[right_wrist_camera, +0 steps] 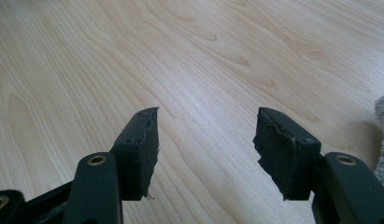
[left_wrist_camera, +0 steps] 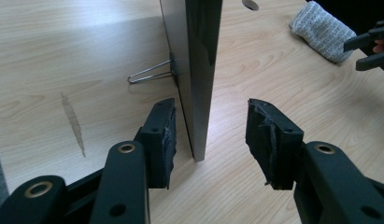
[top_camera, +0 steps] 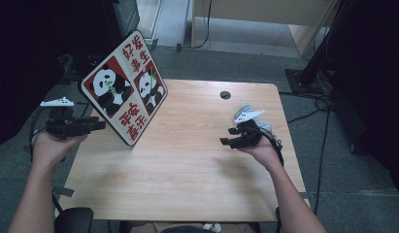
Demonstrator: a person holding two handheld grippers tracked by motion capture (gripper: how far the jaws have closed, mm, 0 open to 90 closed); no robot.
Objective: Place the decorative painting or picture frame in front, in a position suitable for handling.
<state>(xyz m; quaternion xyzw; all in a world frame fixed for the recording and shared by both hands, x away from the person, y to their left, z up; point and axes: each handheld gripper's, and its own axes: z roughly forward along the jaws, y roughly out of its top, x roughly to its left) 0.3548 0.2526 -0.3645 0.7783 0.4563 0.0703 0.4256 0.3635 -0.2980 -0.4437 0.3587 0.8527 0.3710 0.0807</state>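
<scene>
Upper left, the panda picture frame (top_camera: 123,87) stands tilted back, edge between the wide-open left gripper (left_wrist_camera: 210,140); right gripper (right_wrist_camera: 206,149) gapes, holding nothing, grey cloth (left_wrist_camera: 323,30) beside it.

The high view looks down over the table (top_camera: 187,160). Each gripper view sits low, close behind its jaws; both share the tabletop and grey cloth (left_wrist_camera: 323,30).

Board edge (left_wrist_camera: 199,70) between parted jaws (untouched), wire stand (left_wrist_camera: 150,74), grey cloth (left_wrist_camera: 323,30)
</scene>
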